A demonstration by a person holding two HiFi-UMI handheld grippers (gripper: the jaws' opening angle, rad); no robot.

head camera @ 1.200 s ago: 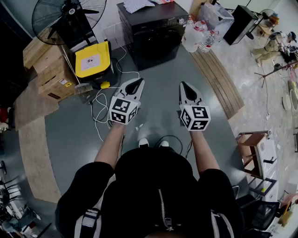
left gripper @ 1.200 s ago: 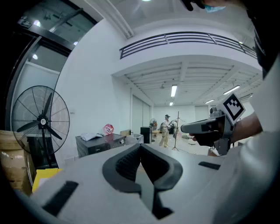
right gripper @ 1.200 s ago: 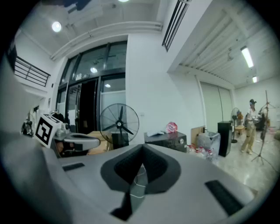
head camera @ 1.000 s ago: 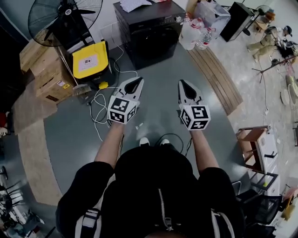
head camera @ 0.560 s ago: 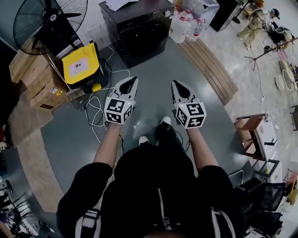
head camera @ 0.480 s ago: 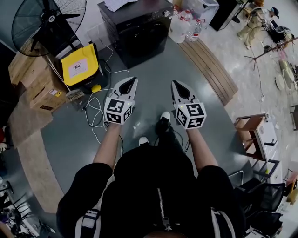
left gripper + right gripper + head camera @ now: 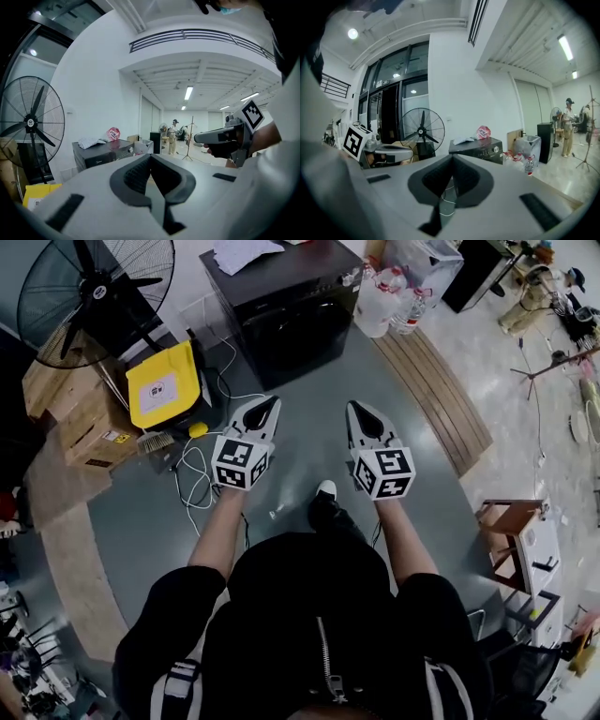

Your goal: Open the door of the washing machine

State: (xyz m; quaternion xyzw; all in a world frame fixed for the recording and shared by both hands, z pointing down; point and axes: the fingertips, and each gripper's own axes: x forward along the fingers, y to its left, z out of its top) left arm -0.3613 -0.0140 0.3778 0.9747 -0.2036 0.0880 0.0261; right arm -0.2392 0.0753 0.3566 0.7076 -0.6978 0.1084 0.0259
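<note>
Print on the washing machine point(image 7: 286, 306) is showing only as a small pale mark on its control panel in the left gripper view, too small to read. White lettering on the red packet point(image 7: 113, 134) lying on its top and the label on the yellow box point(image 7: 164, 385) are likewise staying illegible. Each gripper is carrying a cube of black-and-white square markers.

The washing machine is standing ahead of both grippers, well apart from them, across a stretch of grey floor, with its dark door facing the person and lying closed. The left gripper point(image 7: 272, 403) and the right gripper point(image 7: 355, 408) are pointing toward it side by side. Both are keeping their jaws pressed together with nothing between them.

Compared with a second ago, the person is stepping forward: one shoe point(image 7: 325, 489) is now leading where both were standing level, and the fan point(image 7: 94, 292) beside the machine is sitting lower in the head view.
</note>
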